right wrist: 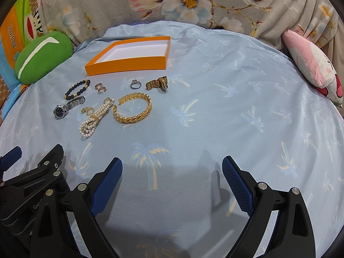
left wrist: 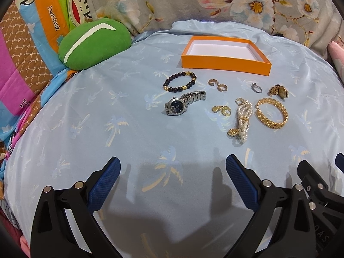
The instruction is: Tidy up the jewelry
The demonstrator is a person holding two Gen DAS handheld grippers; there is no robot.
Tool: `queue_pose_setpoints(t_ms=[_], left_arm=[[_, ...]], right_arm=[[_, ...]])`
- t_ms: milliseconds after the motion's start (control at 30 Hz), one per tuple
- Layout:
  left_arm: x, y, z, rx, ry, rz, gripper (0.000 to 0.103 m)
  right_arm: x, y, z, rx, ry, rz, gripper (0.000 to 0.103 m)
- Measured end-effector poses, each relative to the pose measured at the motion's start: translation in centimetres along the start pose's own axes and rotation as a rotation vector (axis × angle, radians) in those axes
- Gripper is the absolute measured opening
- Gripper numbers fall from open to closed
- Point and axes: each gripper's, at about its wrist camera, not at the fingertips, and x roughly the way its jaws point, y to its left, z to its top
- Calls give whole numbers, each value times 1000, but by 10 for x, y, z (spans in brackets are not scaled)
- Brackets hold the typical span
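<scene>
- My left gripper point(left wrist: 172, 167) hangs low over the blue palm-print cloth point(left wrist: 86, 129) with its blue-padded fingers spread wide and nothing between them.
- My right gripper point(right wrist: 172, 167) sits just beside it, spread the same way and equally empty.
- The orange box point(left wrist: 225, 56) lies at the far side of the cloth, open, its white floor bare; I judge that nothing has been put away yet.
- All the jewelry lies loose on the cloth between the box and my grippers.
- Nearest the box: the black beaded bracelet point(left wrist: 180, 81), a pair of rose-gold hoop earrings point(left wrist: 216, 85), a silver ring point(left wrist: 256, 87) and a small gold watch point(left wrist: 279, 91).
- Closer to me: the silver watch point(left wrist: 182, 104) with its dark dial, a pair of gold earrings point(left wrist: 221, 110), the bundled pearl strand point(left wrist: 241, 121) and the gold cuff bracelet point(left wrist: 272, 112).
- The pearls and the gold earrings lie close together, so I would guess they need a careful pick.
- So the whole job is ahead: every piece remains to go into the box, as far as I can tell.
</scene>
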Motion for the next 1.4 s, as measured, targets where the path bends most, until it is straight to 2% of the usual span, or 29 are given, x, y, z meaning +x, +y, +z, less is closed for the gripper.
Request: queue_pose_setpoints(t_ms=[267,367,467,567,667,767,867,933,1033,1267,1333,1400], left_arm=[[6,0,-1,-2,23,-53,96],[8,2,1,-7,26,-79,96],[9,7,5,-19,18,-94,96],[13,11,12,-16,-2,-78,97],[19,18,21,-18,-13,-73,97],[26,26,29,-31,-24,-93,97],[35,32,34,-45,-25,-72,97],[42,33,36,-54,2,-91,97],[45,33,38,-62,5,-99,97],[52,25,41,-36,28,-112,97],[55,24,43,-37,37,-118,97],[59,26,45,-53,48,-135,97]], right_arm=[[1,-4,2,14,-4,44,92],[1,-2,7,-20,-20,28,92],[4,-7,20,-34,-44,18,91],[12,-13,38,-32,-58,16,91],[23,-18,55,-25,-62,43,87],[38,-20,71,-19,-62,75,77],[53,-17,81,-14,-46,105,64],[64,-14,86,-19,-32,118,58],[74,-11,91,-25,-12,137,42],[88,-7,100,-21,18,160,34],[91,-6,101,-23,29,166,19],[94,-5,102,-24,43,167,11]])
